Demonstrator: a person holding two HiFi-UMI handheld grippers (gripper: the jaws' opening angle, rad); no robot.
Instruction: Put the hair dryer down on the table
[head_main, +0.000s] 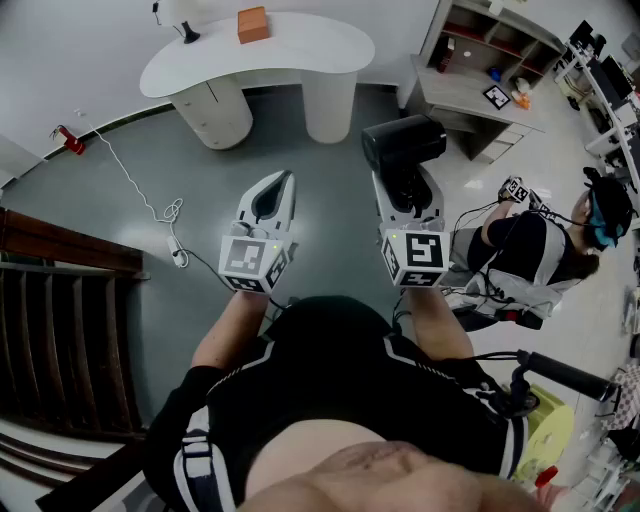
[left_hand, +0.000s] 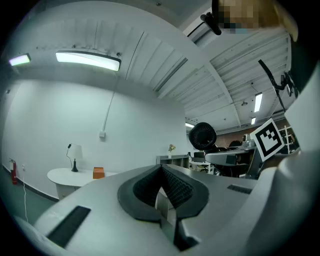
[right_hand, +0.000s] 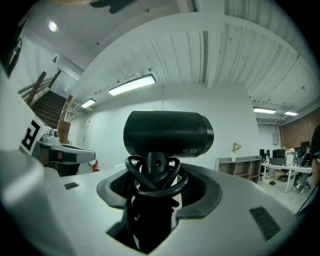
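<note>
Qty: 1 black plastic hair dryer (head_main: 403, 140), 1 o'clock; 2 white grippers, left gripper (head_main: 283, 180) & right gripper (head_main: 407, 178); 1 white curved table (head_main: 320, 45), 11 o'clock; 1 orange box (head_main: 253, 24).

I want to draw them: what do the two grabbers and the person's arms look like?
The left gripper and right gripper are smooth white shells narrowing to rounded tips, with dark ribbed pads inside. Each carries a cube with black-and-white square markings. The person wears a black short-sleeved top with white trim.
</note>
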